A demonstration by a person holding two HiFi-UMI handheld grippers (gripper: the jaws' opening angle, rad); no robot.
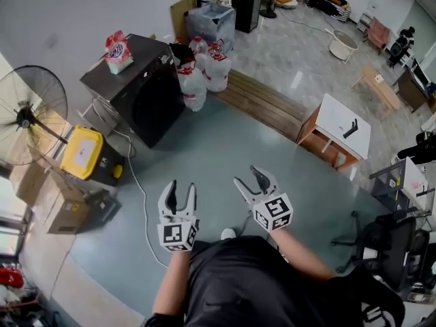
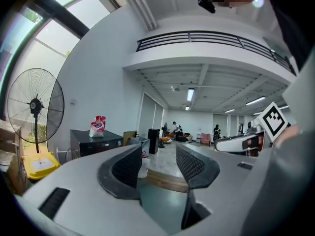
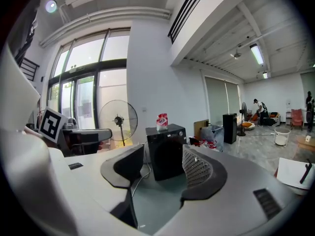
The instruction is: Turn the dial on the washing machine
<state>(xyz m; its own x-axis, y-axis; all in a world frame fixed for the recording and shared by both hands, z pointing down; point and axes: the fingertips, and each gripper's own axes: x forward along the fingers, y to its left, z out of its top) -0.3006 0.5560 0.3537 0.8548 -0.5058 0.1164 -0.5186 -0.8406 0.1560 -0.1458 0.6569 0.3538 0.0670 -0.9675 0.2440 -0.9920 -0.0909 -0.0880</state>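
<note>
While both claws hang released w/ nothing btwn jaws — left claw point(image 1: 181, 186), right claw point(image 1: 248, 176) — washer point(image 1: 146, 90) stands well ahead on the floor point(image 1: 225, 148) by the wall point(image 1: 68, 12), pouch point(image 1: 118, 52) on top, fan point(image 1: 30, 118) nearby, bottles point(image 1: 204, 72) beside it.

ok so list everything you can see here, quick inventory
washing machine: one, black, by the wall, upper left
pouch: one, red and white, on top of the washing machine
water bottles: at least three, clear with red labels, right of the washing machine
fan: one, black, far left
box: one, yellow, beside the fan
wooden platform: one, brown, on the floor past the bottles
side table: one, white top, right
office chair: one, black, lower right
left gripper: one, grey, open, empty
right gripper: one, grey, open, empty
</note>
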